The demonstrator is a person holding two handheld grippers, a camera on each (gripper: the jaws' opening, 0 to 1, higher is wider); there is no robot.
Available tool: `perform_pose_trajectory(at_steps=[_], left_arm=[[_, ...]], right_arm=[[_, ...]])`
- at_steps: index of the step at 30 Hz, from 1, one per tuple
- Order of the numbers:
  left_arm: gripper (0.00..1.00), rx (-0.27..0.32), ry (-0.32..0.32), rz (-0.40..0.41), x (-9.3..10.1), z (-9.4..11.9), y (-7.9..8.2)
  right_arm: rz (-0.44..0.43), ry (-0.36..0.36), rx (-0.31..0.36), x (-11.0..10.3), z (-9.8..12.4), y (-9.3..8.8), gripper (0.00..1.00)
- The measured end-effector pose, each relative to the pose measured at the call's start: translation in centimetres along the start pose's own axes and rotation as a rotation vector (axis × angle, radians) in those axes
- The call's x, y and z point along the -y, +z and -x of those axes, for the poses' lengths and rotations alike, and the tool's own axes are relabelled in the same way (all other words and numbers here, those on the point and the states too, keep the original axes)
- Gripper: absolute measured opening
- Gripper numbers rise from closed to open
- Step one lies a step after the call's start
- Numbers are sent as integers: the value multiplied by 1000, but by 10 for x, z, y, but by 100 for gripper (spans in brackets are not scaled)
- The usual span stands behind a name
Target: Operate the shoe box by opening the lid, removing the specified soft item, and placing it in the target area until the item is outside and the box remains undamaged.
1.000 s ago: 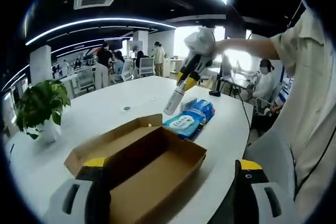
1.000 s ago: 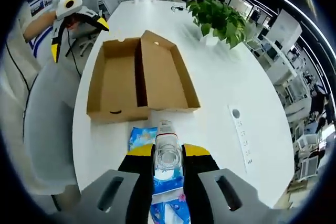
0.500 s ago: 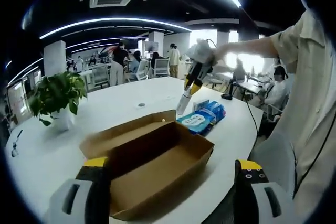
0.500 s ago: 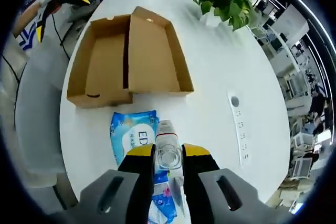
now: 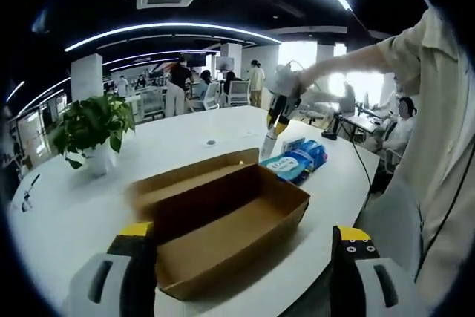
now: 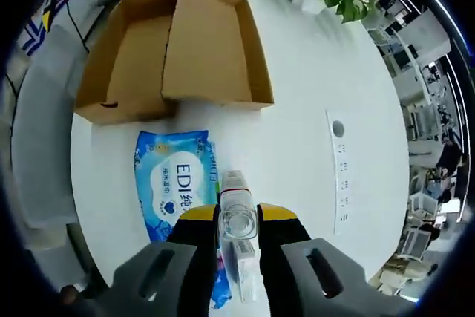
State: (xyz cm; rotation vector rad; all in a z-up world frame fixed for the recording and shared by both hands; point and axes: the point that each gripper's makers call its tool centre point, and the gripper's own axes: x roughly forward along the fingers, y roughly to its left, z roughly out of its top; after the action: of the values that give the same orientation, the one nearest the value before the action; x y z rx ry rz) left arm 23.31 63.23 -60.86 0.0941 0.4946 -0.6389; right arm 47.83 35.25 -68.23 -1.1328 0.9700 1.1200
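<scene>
In the left gripper view the left claw (image 5: 241, 272) hangs wide over the open shoe box (image 5: 223, 224), while in the right gripper view the right claw (image 6: 237, 220), clamped on a clear bottle (image 6: 238, 213), has risen higher above the blue wipes pack (image 6: 172, 191) lying on the table (image 6: 312, 72), so the soft item looks delivered.

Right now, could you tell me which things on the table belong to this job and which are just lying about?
Job:
cardboard box, open and empty
blue wipes pack, on the table beside the box
right gripper, shut on a small clear bottle
left gripper, open

Lying about:
potted plant
</scene>
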Motion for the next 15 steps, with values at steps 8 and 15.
perform_pose_trajectory(at_steps=[8, 15], left_arm=[[100, -5, -4, 16, -1, -5, -3], [99, -17, -1, 24, 1, -6, -9]], right_arm=[[53, 15, -52, 1, -13, -4, 17], [103, 34, -106, 0, -19, -14, 17]])
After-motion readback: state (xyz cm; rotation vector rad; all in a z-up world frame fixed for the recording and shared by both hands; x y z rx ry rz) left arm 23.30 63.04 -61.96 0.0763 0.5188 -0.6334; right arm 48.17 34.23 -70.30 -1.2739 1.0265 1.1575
